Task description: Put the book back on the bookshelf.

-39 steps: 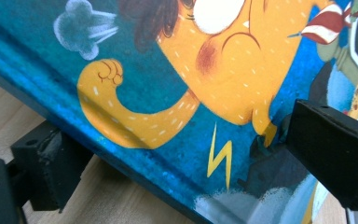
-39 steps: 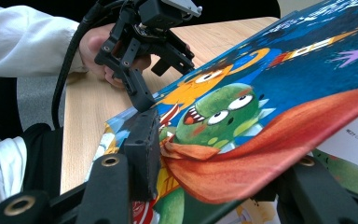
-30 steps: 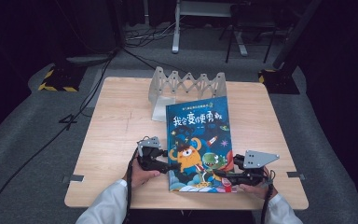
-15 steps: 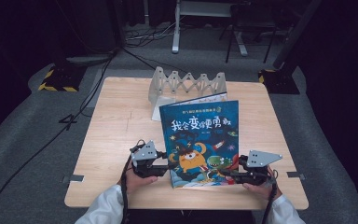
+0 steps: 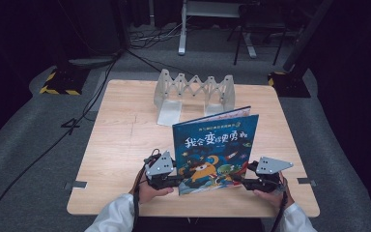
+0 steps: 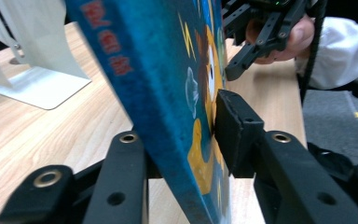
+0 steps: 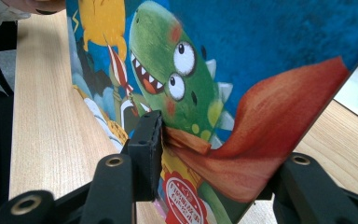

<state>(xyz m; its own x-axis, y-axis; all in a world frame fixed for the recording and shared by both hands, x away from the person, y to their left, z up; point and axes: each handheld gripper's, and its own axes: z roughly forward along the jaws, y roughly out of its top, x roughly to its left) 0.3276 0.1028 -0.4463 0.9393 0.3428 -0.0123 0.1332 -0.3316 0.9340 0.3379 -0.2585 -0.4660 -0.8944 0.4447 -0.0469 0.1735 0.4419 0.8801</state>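
A: What am I holding, and where?

B: The picture book (image 5: 215, 147), tilted up over the table's (image 5: 121, 145) near edge. My left gripper (image 5: 170, 181) clamps its lower left side, my right gripper (image 5: 244, 181) its lower right corner.

A: How will it handle?

B: I judge it stiff, light, glossy; grip the edges firmly. The white folding rack (image 5: 194, 90) stands behind, well apart.
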